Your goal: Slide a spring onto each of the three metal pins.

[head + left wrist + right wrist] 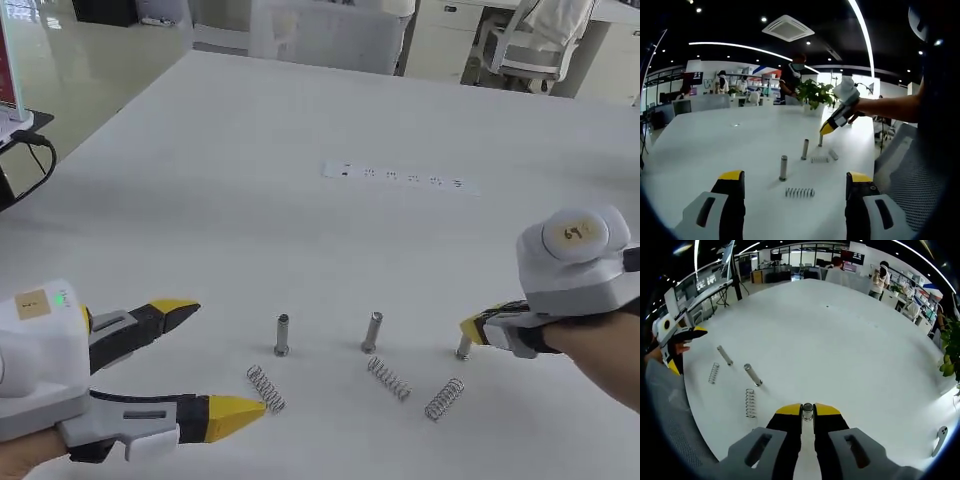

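Looking down through the head view, a white worktable [330, 240] carries three short upright silver metal pins in a row, the left pin [282, 335], the middle pin [372, 332] and the right pin [463, 347]. Three small coiled wire springs lie flat on the near side of them: the left spring [266, 388], the middle spring [388, 378] and the right spring [444, 398]. The left gripper [212, 360], white with black jaws and yellow tips, hangs low at the near left with its jaws spread wide; the left spring lies just off its nearer tip, and I cannot tell whether they touch. The right gripper [472, 330] reaches in from the right with its tips against the right pin. A white power strip [395, 177] lies further back. In the left gripper view, the left gripper [795, 176] gapes with nothing between its jaws. The left spring [800, 192] lies on the table ahead, in line with the gap, and the left pin [783, 168] stands just behind it. Beyond are the middle pin [804, 149], the middle spring [819, 159] and the right spring [833, 154], with the right gripper [826, 129] beside the right pin [820, 140]. In the right gripper view, the right gripper [807, 416] is clamped around the top of the right pin [807, 409]. The middle spring [750, 402], the middle pin [753, 375], the left spring [714, 373] and the left pin [724, 355] lie off to its left.
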`<act>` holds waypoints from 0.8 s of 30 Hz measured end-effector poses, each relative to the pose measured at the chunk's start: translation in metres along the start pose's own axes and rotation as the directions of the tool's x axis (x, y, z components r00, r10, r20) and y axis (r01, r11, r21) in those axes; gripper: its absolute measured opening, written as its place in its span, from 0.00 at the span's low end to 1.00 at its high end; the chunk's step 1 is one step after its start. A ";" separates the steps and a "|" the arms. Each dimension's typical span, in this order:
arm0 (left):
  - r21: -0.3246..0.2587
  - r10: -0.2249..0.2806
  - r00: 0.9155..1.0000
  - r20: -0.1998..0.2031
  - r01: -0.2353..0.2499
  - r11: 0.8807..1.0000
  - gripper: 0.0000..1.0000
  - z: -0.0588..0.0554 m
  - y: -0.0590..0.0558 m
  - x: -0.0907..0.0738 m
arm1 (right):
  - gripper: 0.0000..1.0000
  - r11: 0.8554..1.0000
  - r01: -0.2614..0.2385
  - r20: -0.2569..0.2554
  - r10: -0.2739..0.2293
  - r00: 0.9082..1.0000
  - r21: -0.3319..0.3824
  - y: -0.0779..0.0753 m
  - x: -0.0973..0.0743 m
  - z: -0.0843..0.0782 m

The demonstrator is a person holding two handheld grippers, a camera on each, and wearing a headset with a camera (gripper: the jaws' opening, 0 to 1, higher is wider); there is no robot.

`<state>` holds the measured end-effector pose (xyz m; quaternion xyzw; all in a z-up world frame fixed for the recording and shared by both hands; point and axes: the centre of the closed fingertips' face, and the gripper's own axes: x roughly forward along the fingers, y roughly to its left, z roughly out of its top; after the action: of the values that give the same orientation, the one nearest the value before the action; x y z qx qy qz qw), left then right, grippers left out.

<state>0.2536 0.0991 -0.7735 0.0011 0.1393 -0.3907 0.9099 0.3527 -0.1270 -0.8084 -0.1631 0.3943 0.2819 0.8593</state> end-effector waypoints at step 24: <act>0.000 -0.006 1.000 -0.001 0.006 1.000 0.80 -0.001 0.000 0.003 | 0.11 1.000 0.006 0.004 -0.006 1.000 -0.031 -0.003 -0.003 -0.007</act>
<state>0.2553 0.0974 -0.7747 0.0007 0.1400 -0.3932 0.9087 0.3486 -0.1339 -0.8106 -0.1769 0.3876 0.2856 0.8584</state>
